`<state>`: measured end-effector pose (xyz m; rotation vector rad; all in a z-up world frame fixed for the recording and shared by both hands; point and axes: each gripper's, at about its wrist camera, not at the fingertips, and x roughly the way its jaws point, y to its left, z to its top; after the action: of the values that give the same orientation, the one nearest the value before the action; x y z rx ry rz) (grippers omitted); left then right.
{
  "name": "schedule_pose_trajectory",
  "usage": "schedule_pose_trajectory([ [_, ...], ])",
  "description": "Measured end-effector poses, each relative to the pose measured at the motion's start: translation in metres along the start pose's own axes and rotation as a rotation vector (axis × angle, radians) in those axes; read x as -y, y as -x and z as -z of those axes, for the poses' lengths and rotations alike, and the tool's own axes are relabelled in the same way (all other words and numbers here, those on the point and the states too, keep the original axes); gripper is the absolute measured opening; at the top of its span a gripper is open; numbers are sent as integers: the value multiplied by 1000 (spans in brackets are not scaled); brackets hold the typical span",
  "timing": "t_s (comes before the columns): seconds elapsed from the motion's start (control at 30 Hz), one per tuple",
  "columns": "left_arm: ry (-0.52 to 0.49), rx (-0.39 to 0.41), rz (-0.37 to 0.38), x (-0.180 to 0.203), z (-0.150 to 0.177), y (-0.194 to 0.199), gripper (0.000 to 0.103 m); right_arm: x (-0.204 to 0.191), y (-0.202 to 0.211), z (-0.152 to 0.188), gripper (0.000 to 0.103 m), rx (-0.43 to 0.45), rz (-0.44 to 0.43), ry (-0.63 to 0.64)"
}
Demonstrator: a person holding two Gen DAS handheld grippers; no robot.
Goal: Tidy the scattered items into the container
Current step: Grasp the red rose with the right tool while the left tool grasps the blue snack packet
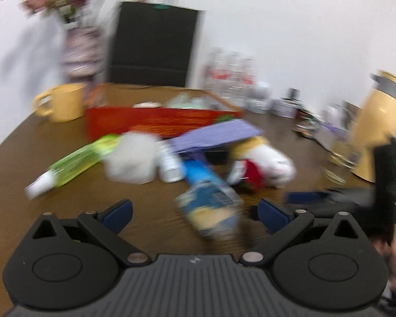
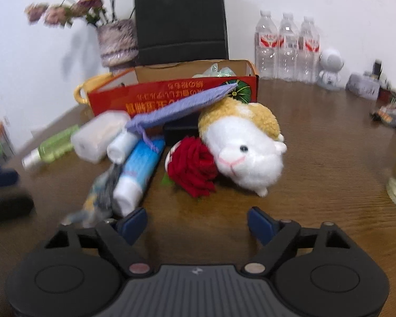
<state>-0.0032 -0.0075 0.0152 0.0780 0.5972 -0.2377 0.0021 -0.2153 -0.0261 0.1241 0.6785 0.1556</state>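
Cardboard box [image 2: 171, 97] holds few items; plush hamster [image 2: 245, 148], rose [image 2: 192, 169] and tubes remain out. Both tongs, left [image 1: 195, 211] and right [image 2: 198, 224], released and empty.

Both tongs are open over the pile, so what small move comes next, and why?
Probably ease the right tongs forward around the red rose: it lies straight ahead, nearest, loose on the table beside the plush hamster, and the red box waits behind.

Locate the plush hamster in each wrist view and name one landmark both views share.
Left wrist: plush hamster right of centre, blurred, beside the red rose.
Right wrist: plush hamster at centre right, head toward the camera, red rose on its left.
Shared landmark: red cardboard box behind the pile.
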Motion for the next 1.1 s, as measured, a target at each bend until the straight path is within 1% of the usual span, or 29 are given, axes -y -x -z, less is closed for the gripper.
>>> schedule_pose_trajectory([
  [0.03,-7,12,13,3,-2,1,103,4,-3,-5,72,-2,-31,-26],
  [0.07,-14,25,27,6,-4,2,102,7,-8,-10,66,-6,-47,-51],
  [0.1,-21,37,40,9,-6,3,101,8,-12,-14,66,-5,-49,-63],
  [0.13,-28,49,53,12,-7,3,96,9,-16,-17,66,-4,-50,-72],
  [0.17,-33,53,64,13,-8,2,92,8,-20,-20,66,-4,-50,-71],
  [0.2,-38,43,71,14,-7,-1,90,7,-23,-23,66,-5,-51,-70],
  [0.23,-41,29,80,14,-5,-4,84,6,-27,-26,66,-6,-48,-68],
  [0.27,-42,13,88,13,-4,-7,76,5,-30,-28,66,-4,-32,-61],
  [0.3,-42,2,90,12,-4,-9,72,4,-33,-29,65,-3,-17,-54],
  [0.33,-35,-4,88,10,-3,-11,61,3,-35,-30,63,1,-5,-47],
  [0.37,-22,-10,88,8,-3,-13,51,3,-36,-30,58,5,7,-39],
  [0.43,4,-20,89,3,-3,-16,45,3,-35,-29,53,8,23,-26],
  [0.47,18,-20,93,1,-3,-16,40,3,-34,-28,49,7,23,-19],
  [0.57,33,-15,86,-3,-2,-13,27,-2,-25,-22,47,1,27,26],
  [0.6,31,-12,80,-4,-2,-10,25,-5,-20,-18,47,-3,31,52],
  [0.67,19,-4,81,-4,-1,1,24,-12,-8,-7,47,-14,45,127],
  [0.73,1,-3,114,-5,4,15,24,-21,8,6,48,-30,52,213],
  [0.8,-14,-14,142,-5,9,25,26,-25,24,18,55,-31,30,262],
  [0.83,-14,-13,141,-5,11,27,35,-27,30,22,67,-27,18,280],
  [0.87,-14,-12,141,-5,12,30,58,-29,36,26,75,-23,7,298],
  [0.9,-14,-11,140,-4,13,32,70,-31,40,29,77,-18,-1,318],
  [0.93,-17,-13,128,-3,14,32,83,-33,40,29,79,-11,9,343],
  [1.03,-39,-30,45,1,13,22,84,-39,36,30,79,4,27,406],
  [1.1,-50,-41,-9,4,12,16,85,-38,32,28,79,0,-21,406],
])
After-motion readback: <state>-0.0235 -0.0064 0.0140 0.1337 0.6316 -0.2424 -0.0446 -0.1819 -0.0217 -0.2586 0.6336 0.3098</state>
